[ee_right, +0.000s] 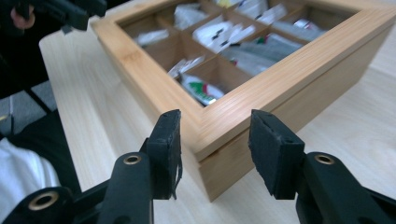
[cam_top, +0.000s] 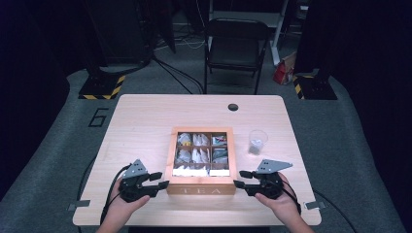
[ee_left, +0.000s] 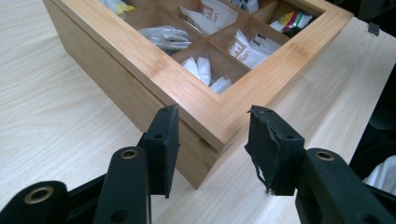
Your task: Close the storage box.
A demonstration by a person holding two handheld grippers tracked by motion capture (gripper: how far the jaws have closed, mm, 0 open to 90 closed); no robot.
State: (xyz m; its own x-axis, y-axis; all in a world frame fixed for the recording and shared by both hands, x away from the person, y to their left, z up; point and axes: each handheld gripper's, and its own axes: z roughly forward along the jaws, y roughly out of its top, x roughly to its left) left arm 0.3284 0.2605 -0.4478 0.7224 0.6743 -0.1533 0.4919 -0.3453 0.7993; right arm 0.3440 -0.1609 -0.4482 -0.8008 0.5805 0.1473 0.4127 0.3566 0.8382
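Left hand-held gripper [ee_left: 212,151]: I'm holding it part open, straddling the tea box's [cam_top: 201,187] lower-left corner, gripping nothing.
Right hand-held gripper [ee_right: 215,154]: I'm holding it part open around the lower-right corner, untouched.
Tea box: sitting mid-table [cam_top: 141,116].

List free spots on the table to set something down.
Bare wood left of the tea box, across the far strip around the dark table hole, and right of the plastic cup. Crowded at the near corners, where the left tool and right tool flank the box.
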